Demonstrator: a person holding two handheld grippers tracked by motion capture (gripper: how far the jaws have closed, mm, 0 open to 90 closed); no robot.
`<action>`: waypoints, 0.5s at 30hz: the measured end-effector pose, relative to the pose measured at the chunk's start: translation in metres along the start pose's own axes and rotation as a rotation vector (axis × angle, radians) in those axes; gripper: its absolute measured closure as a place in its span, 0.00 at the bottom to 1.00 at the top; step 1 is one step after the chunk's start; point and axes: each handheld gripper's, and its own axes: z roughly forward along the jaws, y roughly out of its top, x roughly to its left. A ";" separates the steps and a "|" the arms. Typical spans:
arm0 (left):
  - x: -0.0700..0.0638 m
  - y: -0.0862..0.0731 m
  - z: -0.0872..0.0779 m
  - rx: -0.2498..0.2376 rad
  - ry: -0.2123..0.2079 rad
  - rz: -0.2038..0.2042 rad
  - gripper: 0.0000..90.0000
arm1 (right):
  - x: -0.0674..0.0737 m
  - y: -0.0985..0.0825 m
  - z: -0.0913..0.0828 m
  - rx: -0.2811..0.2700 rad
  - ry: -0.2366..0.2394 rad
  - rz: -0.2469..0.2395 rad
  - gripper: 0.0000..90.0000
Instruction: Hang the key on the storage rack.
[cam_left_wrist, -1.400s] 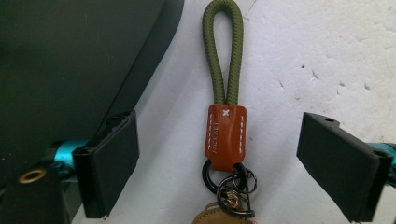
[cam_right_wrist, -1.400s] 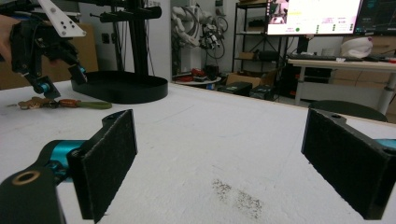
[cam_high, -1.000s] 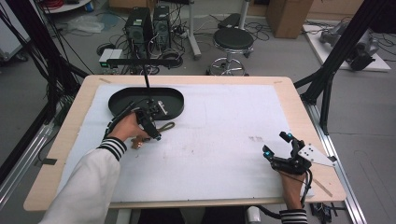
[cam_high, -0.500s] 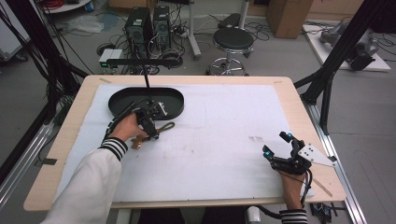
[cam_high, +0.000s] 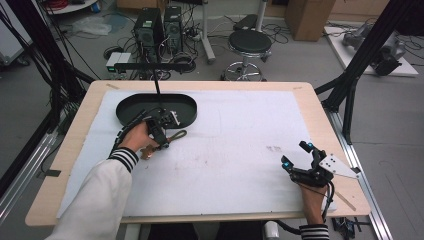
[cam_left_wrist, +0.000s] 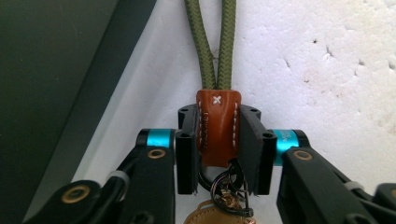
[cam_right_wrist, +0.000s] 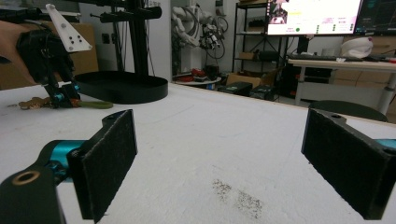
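Beside the tray: my left hand-held gripper (cam_left_wrist: 217, 154) has just closed, now clamping the leather tab (cam_left_wrist: 218, 127) of the keychain (cam_high: 167, 140).
Keychain: lying on the surface (cam_high: 240, 145) beside the black tray (cam_high: 187, 102).
Right hand-held gripper (cam_right_wrist: 224, 163): wide, idle.
Meaning: grip looks secure; I judge lifting comes next.

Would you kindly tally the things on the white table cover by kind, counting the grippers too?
Grippers: 2, the left gripper shut on the keychain, the right gripper open.
Black oval tray: 1.
Keychain with brown leather tab and olive cord loop: 1.
Total: 4.
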 end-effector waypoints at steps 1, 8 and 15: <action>0.000 0.000 0.000 0.001 0.003 0.004 0.80 | 0.000 0.000 0.000 0.000 0.000 -0.001 0.11; -0.002 0.000 -0.002 -0.005 0.016 0.008 0.81 | 0.000 0.000 0.000 0.003 0.002 0.001 0.11; -0.002 -0.004 -0.011 -0.085 0.022 0.026 0.82 | 0.000 0.000 0.000 0.002 0.002 0.000 0.11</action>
